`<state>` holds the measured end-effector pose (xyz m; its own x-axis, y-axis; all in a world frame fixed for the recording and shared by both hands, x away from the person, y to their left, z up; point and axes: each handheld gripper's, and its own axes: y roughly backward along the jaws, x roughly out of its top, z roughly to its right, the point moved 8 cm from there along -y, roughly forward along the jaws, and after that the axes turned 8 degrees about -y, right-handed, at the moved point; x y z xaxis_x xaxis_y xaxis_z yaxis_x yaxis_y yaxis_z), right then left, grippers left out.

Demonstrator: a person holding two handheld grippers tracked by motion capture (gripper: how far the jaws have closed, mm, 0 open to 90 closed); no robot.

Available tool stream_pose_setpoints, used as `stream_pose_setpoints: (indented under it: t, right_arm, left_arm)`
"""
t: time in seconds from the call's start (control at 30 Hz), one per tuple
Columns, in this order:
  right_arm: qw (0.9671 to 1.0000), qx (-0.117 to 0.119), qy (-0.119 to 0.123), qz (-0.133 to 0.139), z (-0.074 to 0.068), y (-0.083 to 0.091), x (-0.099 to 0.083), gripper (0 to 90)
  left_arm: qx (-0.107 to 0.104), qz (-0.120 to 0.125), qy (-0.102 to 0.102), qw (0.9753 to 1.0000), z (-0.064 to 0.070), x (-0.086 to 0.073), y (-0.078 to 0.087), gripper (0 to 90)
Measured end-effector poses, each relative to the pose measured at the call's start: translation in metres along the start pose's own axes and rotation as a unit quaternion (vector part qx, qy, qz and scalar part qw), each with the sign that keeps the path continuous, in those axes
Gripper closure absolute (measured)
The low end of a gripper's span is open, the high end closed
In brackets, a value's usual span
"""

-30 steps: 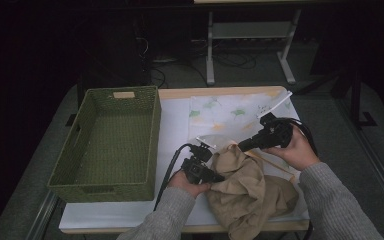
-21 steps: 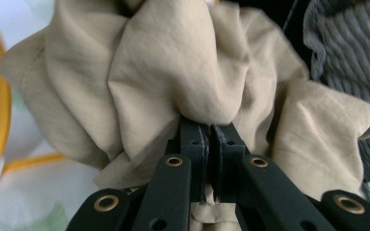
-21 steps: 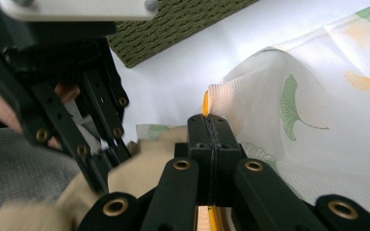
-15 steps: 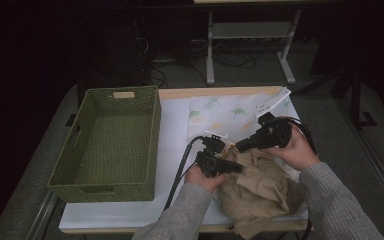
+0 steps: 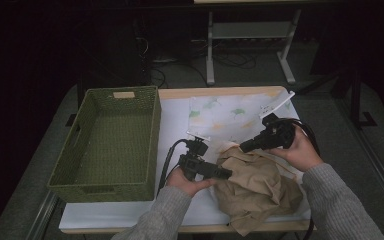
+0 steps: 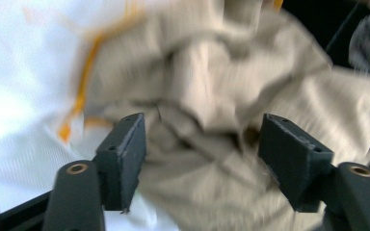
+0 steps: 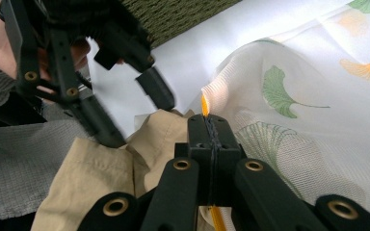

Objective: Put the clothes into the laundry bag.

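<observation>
Beige cloth (image 5: 260, 187) overhangs the table's near edge; left hand-held gripper (image 5: 226, 174) gapes wide, right hand-held gripper (image 5: 244, 147) pinched closed.

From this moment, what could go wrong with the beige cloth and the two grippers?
The right gripper is shut on an orange-trimmed edge next to the beige cloth, so it may drag the leaf-print sheet along. The left gripper is open over bunched folds, so it may grab several layers.
</observation>
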<state>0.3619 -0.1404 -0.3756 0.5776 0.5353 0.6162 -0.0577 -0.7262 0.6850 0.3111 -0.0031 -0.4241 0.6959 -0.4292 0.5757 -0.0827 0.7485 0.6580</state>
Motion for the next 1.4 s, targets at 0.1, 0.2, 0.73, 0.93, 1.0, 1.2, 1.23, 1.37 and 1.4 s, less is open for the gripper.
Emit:
stream_pose_setpoints:
  t: [0.1,0.2,0.73,0.93,1.0,1.2,1.23,1.37,1.4]
  right_arm:
    - [1.0000,0.000,-0.002,-0.001,0.000,-0.001,0.001,89.5]
    - [1.0000,0.002,0.001,-0.003,-0.001,-0.004,0.001,89.5]
    - [0.9995,0.010,0.031,-0.002,-0.021,0.004,0.007,89.6]
    - [0.9995,0.013,0.030,-0.001,-0.022,0.007,0.004,89.5]
    - [0.9996,0.011,0.026,-0.005,-0.019,0.006,0.002,89.5]
    - [0.9999,0.007,0.014,-0.005,-0.011,0.003,0.000,89.5]
    - [0.9999,0.005,0.014,-0.004,-0.010,0.003,0.001,89.5]
    - [1.0000,0.002,0.006,-0.007,-0.007,0.003,0.000,89.5]
    - [1.0000,0.001,0.004,-0.007,-0.007,0.003,0.000,89.5]
  left_arm:
    - [-0.011,-0.044,0.002,0.9990,0.001,-0.014,-0.013,30.5]
    - [-0.012,-0.059,-0.005,0.9982,0.003,-0.020,-0.026,42.7]
    - [0.000,0.073,-0.033,0.9968,0.025,0.031,-0.018,85.0]
    - [0.032,0.086,0.026,0.9954,-0.010,0.017,-0.024,81.1]
    - [0.026,0.083,0.026,0.9959,-0.012,0.012,-0.020,74.5]
    - [0.002,0.062,0.009,0.9981,-0.002,0.000,-0.006,40.9]
    - [-0.001,0.058,0.006,0.9983,0.000,-0.003,-0.005,38.9]
    - [-0.022,0.017,0.005,0.9996,0.002,-0.017,-0.010,33.0]
    - [-0.021,0.014,0.005,0.9997,0.001,-0.020,-0.012,33.0]
